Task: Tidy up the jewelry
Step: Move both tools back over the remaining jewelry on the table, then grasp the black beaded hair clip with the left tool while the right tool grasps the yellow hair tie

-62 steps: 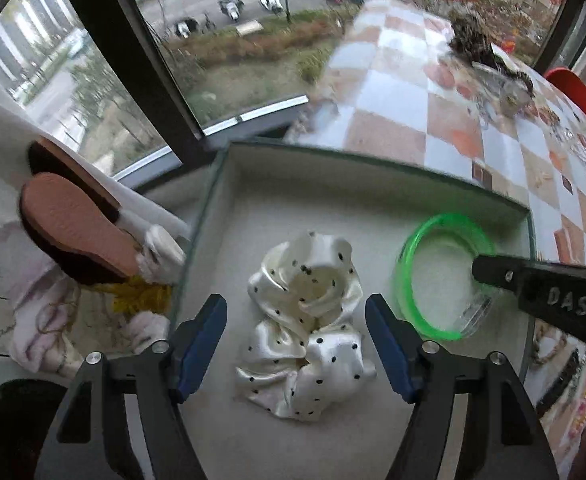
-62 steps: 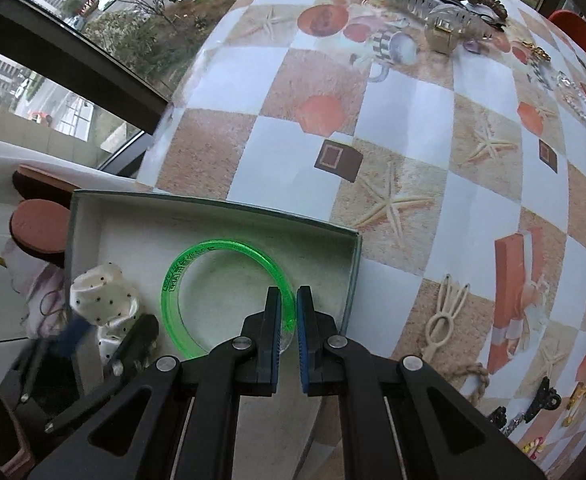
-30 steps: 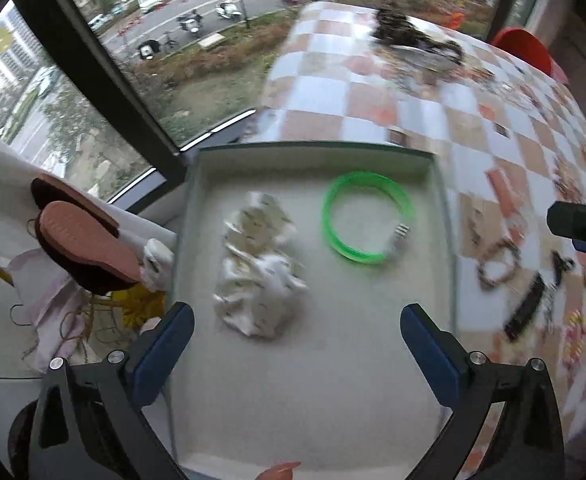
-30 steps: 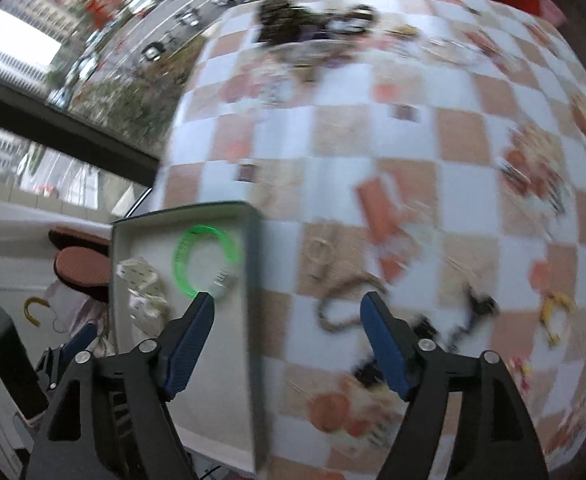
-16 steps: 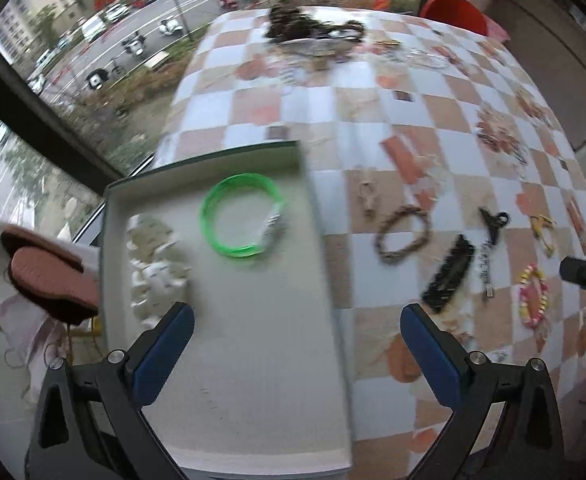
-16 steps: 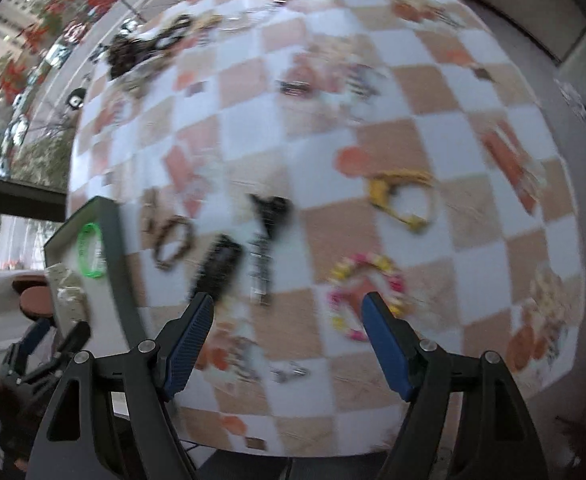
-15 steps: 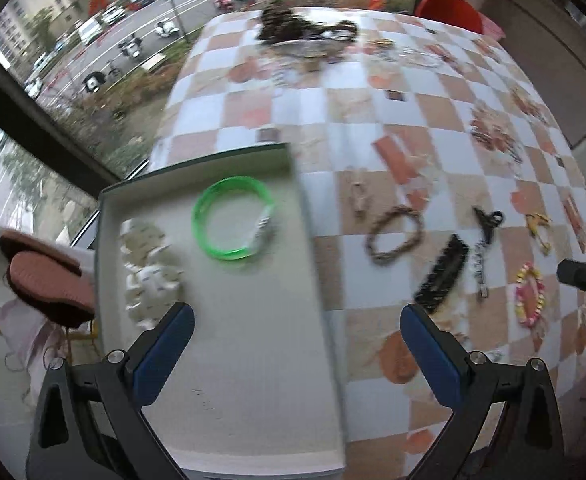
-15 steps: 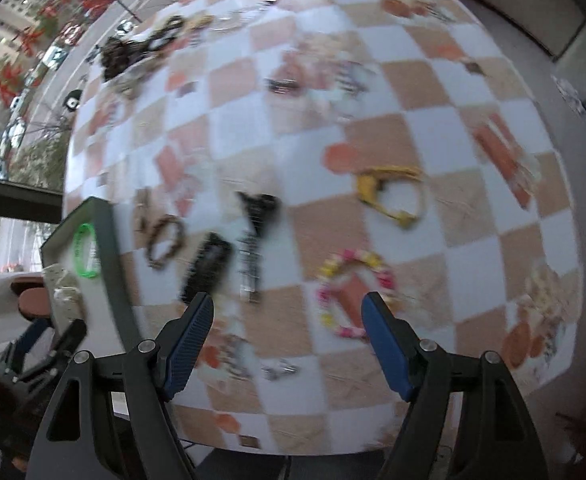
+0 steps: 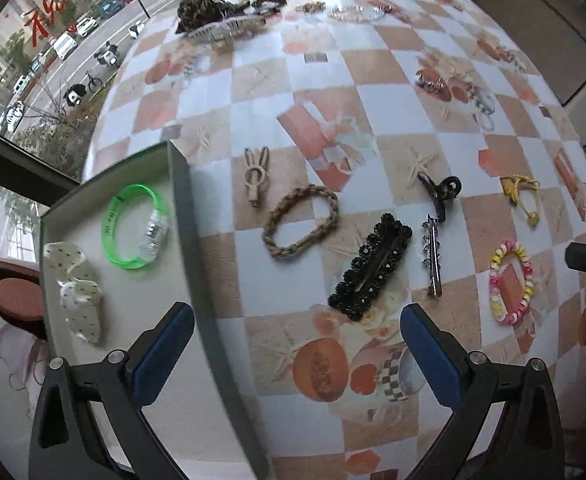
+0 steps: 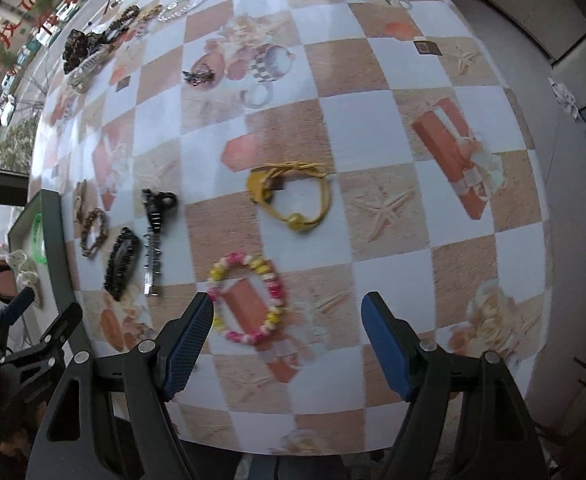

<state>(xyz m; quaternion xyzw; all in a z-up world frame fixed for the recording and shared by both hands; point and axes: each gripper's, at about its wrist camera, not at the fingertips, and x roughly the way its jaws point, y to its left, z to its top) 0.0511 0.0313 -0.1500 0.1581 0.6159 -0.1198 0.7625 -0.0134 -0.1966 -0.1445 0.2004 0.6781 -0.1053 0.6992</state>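
Right gripper (image 10: 287, 330) gapes wide, holding nothing (beaded bracelet (image 10: 247, 298) below); left gripper (image 9: 297, 340) likewise wide, empty.

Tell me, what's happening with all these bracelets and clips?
A person is sorting jewelry into a box. The green bangle and the spotted scrunchie are already inside. Both grippers are open and empty: the left gripper above the black clip, the right gripper above the pink-and-yellow bead bracelet.
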